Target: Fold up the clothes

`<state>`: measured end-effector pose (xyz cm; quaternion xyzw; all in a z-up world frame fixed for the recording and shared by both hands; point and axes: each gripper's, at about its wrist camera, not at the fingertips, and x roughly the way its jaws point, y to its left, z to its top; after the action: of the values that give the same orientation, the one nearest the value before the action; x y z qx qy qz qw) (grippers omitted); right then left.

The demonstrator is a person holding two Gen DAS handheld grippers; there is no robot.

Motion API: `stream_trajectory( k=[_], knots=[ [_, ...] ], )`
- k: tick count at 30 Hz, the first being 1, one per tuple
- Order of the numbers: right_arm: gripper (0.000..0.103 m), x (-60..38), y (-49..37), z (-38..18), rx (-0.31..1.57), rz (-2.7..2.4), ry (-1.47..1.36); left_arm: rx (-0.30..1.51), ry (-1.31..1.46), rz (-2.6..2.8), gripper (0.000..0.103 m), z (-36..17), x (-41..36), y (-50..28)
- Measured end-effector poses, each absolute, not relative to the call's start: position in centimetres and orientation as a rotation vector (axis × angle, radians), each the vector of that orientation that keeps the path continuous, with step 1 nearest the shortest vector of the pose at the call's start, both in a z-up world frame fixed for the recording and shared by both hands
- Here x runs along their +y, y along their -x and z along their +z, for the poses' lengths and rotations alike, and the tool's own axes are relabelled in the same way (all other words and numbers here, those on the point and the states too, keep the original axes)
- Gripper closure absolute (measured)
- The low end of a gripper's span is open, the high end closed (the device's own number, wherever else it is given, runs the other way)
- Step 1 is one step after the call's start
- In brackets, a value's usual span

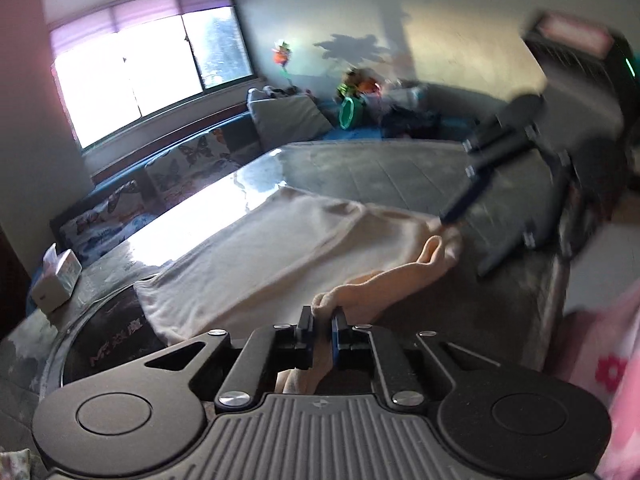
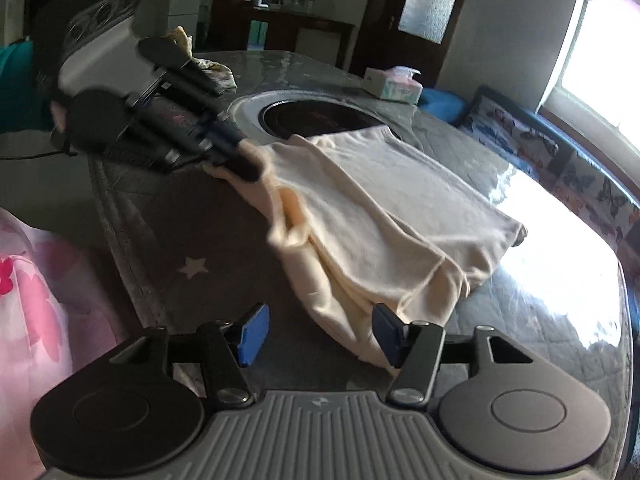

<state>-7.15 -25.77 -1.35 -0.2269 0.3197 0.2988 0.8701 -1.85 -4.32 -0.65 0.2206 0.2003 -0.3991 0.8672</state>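
the left hand-held gripper (image 1: 321, 317) is clamped tight on a bunched edge of the cream garment (image 1: 280, 248), cloth pinched between its blue pads. the right hand-held gripper (image 2: 320, 334) has its jaws standing apart, a folded corner of the garment lying against one pad, not pinched. the garment sprawls across the grey table (image 1: 400, 168), one end over the round inset cooktop (image 2: 320, 120). beyond, a tissue box (image 2: 394, 84) and a bright window (image 1: 148, 80).

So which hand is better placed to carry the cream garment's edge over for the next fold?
Left. The left tongs are already shut on the cream garment; the right tongs are open, gripping nothing.
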Motion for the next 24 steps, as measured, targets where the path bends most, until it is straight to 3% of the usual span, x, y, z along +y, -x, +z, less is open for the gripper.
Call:
stream_trajectory(
  k=[6,8,12,15,19,21,24],
  knots=[
    [0.044,-25.1,5.1,-2.1,0.617,0.635,0.457,0.445,-0.387,-0.846,0.094,0.3,-4.4,-0.2],
    [0.050,-24.8,4.3,-2.5,0.621,0.646,0.445,0.452,-0.379,-0.847,0.094,0.2,-4.3,-0.3],
    [0.076,-24.8,3.1,-2.8,0.661,0.661,0.399,0.467,-0.376,-0.848,0.093,-0.2,-3.9,0.0],
    [0.087,-25.3,2.6,-2.4,0.681,0.651,0.352,0.475,-0.394,-0.841,0.088,-0.7,-3.5,0.6],
    [0.089,-25.7,2.4,-1.6,0.686,0.642,0.304,0.468,-0.455,-0.810,0.083,-1.8,-3.0,1.7],
    [0.090,-25.8,2.3,-1.4,0.684,0.638,0.297,0.471,-0.470,-0.793,0.074,-2.3,-2.6,2.0],
    [0.090,-25.7,2.1,-1.1,0.682,0.631,0.291,0.467,-0.506,-0.776,0.069,-2.9,-2.2,2.4]
  ],
)
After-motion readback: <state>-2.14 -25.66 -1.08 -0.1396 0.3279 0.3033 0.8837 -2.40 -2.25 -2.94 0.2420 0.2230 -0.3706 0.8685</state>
